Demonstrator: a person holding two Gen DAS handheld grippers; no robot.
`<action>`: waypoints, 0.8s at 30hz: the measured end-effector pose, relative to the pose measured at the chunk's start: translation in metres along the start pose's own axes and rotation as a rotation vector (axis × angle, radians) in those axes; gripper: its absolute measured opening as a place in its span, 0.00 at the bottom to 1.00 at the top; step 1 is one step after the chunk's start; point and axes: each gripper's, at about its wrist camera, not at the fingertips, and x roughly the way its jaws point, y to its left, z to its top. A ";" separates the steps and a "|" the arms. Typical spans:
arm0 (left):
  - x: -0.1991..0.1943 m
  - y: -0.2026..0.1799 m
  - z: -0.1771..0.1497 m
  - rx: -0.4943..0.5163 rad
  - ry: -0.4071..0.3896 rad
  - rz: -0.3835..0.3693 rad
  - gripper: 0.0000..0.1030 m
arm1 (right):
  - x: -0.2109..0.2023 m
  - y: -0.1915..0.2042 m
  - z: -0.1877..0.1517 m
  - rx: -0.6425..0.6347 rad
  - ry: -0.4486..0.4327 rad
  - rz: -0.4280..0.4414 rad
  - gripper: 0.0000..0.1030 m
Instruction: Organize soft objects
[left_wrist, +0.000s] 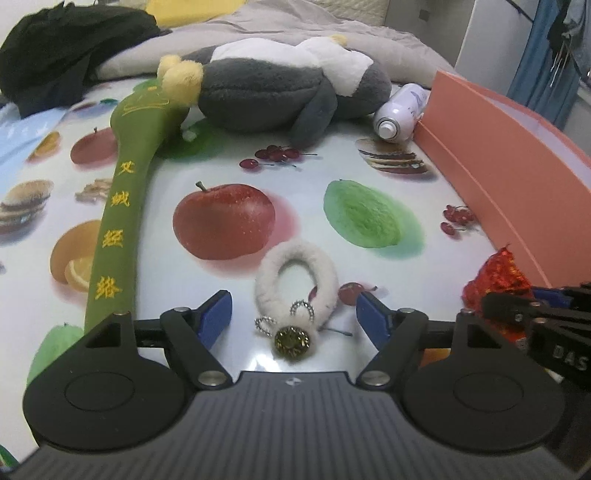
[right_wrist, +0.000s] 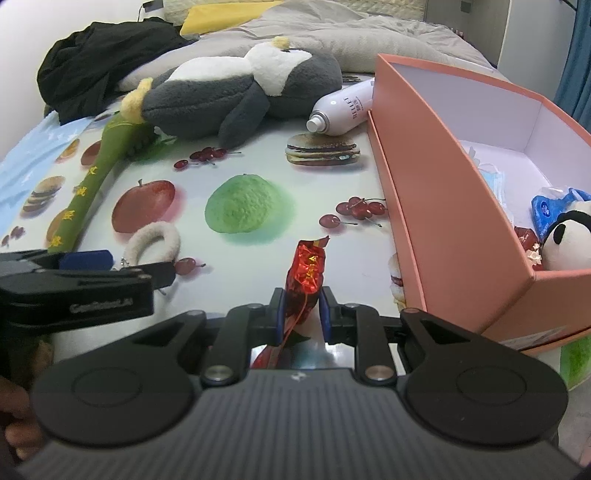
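My left gripper (left_wrist: 294, 314) is open, its blue pads on either side of a white fluffy hair tie (left_wrist: 295, 275) with a gold charm, lying on the fruit-print table. My right gripper (right_wrist: 302, 308) is shut on a red foil packet (right_wrist: 306, 267), held just above the table left of the pink box (right_wrist: 443, 206). The box holds a panda plush (right_wrist: 570, 240), a blue pack and masks. A grey and white plush bird (left_wrist: 280, 85) and a long green padded stick (left_wrist: 118, 206) lie farther back. The hair tie also shows in the right wrist view (right_wrist: 153, 242).
A white spray bottle (right_wrist: 341, 107) lies on its side beside the box's far corner. Black clothing (left_wrist: 62, 48) and a grey quilt (right_wrist: 369, 33) lie on the bed behind the table. The pink box lid (left_wrist: 498, 158) stands along the table's right side.
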 end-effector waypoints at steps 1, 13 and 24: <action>0.001 -0.001 0.000 0.004 0.000 0.007 0.74 | 0.000 0.000 0.000 0.000 -0.001 0.002 0.22; 0.003 -0.008 0.005 0.007 0.012 0.028 0.15 | 0.000 -0.004 0.000 0.007 -0.002 0.035 0.22; -0.028 -0.015 0.013 -0.083 -0.005 -0.011 0.15 | -0.019 -0.011 0.003 0.049 -0.002 0.094 0.22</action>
